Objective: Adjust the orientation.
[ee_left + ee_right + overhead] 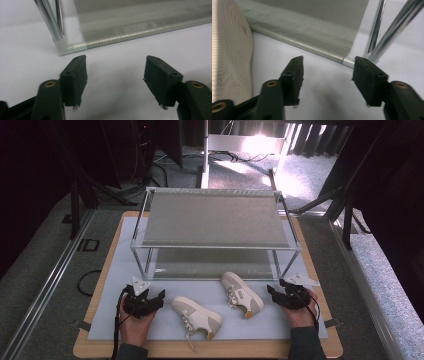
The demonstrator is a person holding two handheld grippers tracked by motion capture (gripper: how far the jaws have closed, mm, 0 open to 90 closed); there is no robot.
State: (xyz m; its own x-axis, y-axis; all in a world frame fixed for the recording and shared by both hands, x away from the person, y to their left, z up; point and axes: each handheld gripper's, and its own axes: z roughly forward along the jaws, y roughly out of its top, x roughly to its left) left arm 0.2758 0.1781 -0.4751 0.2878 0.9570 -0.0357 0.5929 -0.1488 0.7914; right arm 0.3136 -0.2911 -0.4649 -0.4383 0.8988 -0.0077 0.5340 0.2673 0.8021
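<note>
- Resting on the pale mat (pixel 115 285) at the near left, the left gripper (pixel 161 295) is held in the person's left hand (pixel 136 322); its jaws stand wide apart with nothing between them, which the left gripper view (pixel 116 75) shows plainly.
- At the near right, the right gripper (pixel 270 291) sits in the right hand (pixel 303 312), jaws likewise spread wide and empty, as seen in the right gripper view (pixel 327 76).
- Two white shoes lie on the mat between the grippers. The left shoe (pixel 197 316) is just right of the left gripper; its laces trail toward the near edge and are too small to follow.
- The right shoe (pixel 242 294) lies near the rack's front rail, just left of the right gripper. In the right gripper view only its ribbed sole (pixel 229 50) shows, cut off at the left edge.
- A two-shelf rack (pixel 212 217) with chrome tubes and grey fabric shelves stands on the far half of the mat. Its upper shelf hides most of the lower shelf (pixel 210 265).
- In the left gripper view the rack's corner post (pixel 50 21) and lower fabric edge (pixel 140 27) are cut off at the top.
- The wooden table (pixel 95 320) rims the mat; the surroundings beyond are dark, and glare at the far window washes out detail.
- Both forearms are cut off by the bottom edge of the high view.
</note>
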